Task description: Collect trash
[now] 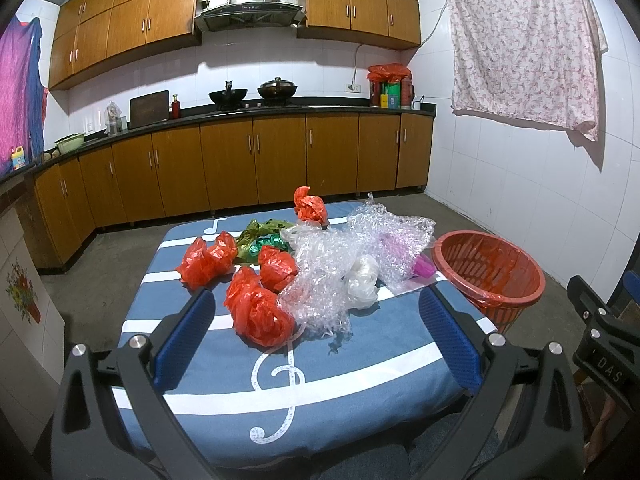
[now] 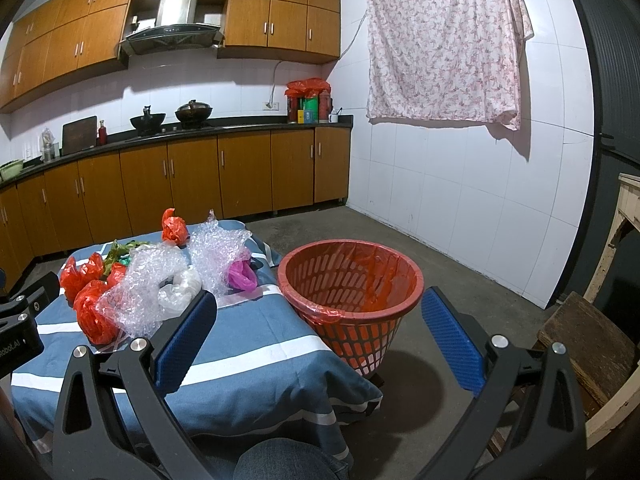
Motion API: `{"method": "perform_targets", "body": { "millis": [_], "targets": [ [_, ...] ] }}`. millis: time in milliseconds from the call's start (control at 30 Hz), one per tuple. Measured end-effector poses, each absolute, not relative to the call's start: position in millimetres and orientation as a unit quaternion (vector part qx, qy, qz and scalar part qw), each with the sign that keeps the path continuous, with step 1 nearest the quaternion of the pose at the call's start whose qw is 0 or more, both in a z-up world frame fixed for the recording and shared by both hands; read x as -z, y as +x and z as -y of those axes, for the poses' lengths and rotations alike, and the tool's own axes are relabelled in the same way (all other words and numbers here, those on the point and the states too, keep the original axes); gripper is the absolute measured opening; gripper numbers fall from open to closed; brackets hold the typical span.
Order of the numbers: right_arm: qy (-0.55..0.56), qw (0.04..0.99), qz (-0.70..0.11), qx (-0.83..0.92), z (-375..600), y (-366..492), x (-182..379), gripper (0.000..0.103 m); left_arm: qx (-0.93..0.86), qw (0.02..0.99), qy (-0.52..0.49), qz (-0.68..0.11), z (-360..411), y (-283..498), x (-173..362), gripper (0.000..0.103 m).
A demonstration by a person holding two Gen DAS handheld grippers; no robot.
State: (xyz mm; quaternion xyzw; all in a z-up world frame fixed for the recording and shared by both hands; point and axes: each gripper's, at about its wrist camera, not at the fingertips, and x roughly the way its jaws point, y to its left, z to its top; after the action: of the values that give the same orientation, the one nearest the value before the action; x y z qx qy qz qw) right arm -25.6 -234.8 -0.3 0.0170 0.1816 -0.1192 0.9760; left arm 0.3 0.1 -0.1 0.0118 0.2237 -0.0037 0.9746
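Trash lies mid-frame on your table (image 1: 304,364) in the left wrist view: red bags (image 1: 256,308), bubble wrap (image 1: 320,276); the basket (image 1: 490,276) stands at right. Your left gripper (image 1: 316,344) has its fingers spread wide, holding nothing. In the right wrist view, the right gripper (image 2: 318,340) is likewise wide open and empty, basket (image 2: 350,280) centred, trash (image 2: 132,292) left.

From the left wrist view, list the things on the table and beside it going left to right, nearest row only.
Crumpled red plastic bag → clear bubble wrap sheet → white crumpled plastic bag → red slatted plastic basket beside the table.
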Motion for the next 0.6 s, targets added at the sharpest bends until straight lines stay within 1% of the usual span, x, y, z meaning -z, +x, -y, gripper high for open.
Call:
{"method": "perform_targets", "body": {
  "millis": [433, 600],
  "targets": [
    [0.017, 0.976, -0.182, 0.119, 235.4, -24.5, 1.8, 0.101, 0.003, 0.974, 0.011, -0.225, 0.3, -0.5, 0.2, 0.099],
    [0.021, 0.976, -0.188, 0.111, 236.3, -22.4, 3.0, 0.101, -0.007, 0.974, 0.014, -0.228, -3.8, -1.0, 10.8, 0.099]
  ]
}}
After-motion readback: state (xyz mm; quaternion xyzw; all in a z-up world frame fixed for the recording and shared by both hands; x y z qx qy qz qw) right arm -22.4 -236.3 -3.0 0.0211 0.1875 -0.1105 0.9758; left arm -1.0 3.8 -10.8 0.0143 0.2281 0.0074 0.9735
